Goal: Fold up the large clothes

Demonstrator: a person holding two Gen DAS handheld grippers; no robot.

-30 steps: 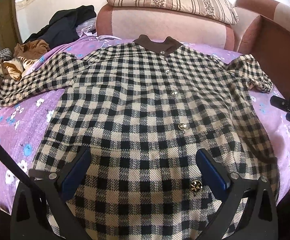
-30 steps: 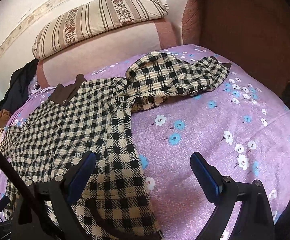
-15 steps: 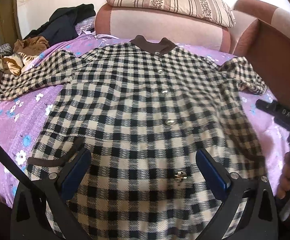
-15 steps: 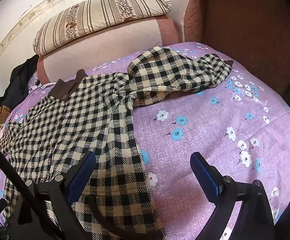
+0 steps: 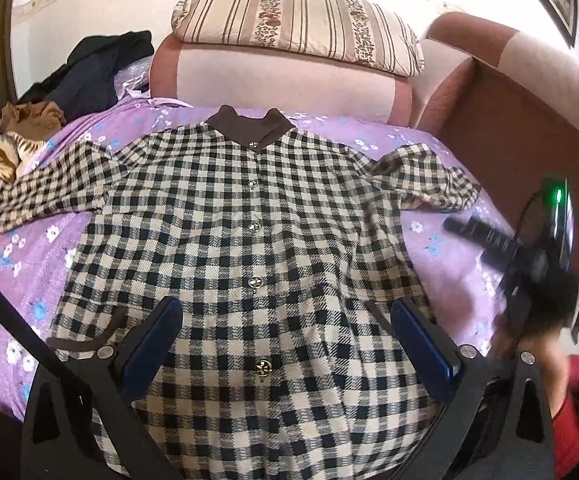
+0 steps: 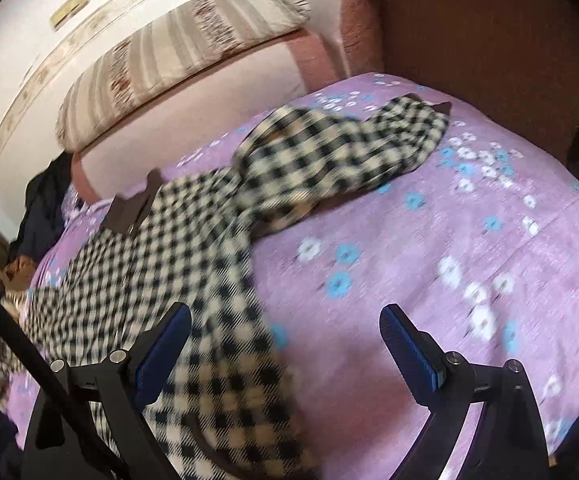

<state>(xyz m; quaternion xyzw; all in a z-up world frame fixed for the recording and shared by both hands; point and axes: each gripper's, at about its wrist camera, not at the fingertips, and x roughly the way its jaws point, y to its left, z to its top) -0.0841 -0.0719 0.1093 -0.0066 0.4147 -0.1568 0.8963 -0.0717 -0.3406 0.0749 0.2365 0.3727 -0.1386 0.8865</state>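
We have the checked shirt (image 5: 249, 248) spread front-up over the purple flowered bed sheet (image 5: 41, 272), collar at the far side toward the striped pillow (image 5: 297, 24), hem near us. Laid flat and buttoned like this, its seams and sleeves are easy to reach for a first fold, which we judge has not begun. The left sleeve (image 5: 29, 196) runs out straight to the left, while the right sleeve (image 6: 341, 148) lies bunched and doubled over itself at the far right, so it likely needs straightening or folding in first.

Our left gripper (image 5: 287, 340) hangs over the near hem with its jaws wide apart, holding nothing. Our right gripper (image 6: 285, 344) is likewise spread and empty, straddling the shirt's right edge and bare sheet, well short of that crumpled sleeve; its view is blurred.

A heap of other clothes (image 5: 21, 140) waits at the far left.
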